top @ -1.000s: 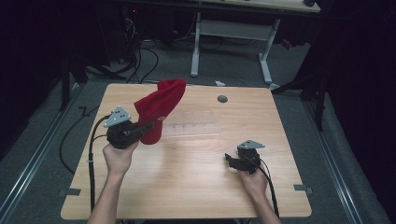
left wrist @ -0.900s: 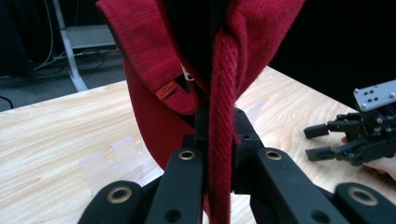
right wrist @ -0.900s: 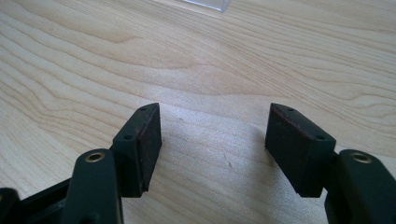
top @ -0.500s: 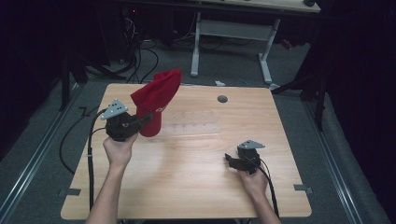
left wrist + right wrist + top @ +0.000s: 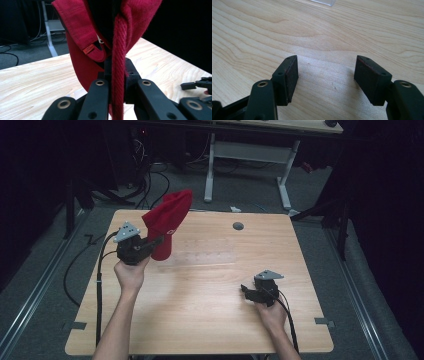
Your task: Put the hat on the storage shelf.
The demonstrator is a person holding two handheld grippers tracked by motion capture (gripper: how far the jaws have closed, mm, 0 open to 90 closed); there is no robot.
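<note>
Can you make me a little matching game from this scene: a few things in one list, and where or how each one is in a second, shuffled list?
Things:
1. red cloth
2. left tool
3. right tool
4. grey disc

States:
A. open, low over the table, holding nothing
B. lying near the table's far edge
C. lifted up off the table
D. shut on a fold of fabric

Pairs: 1-C, 2-D, 3-A, 4-B

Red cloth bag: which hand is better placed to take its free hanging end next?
Probably the right. The left gripper is shut on the red cloth bag, holding it up over the table. The right gripper rests low on the wood, jaws open with nothing between them.
</note>
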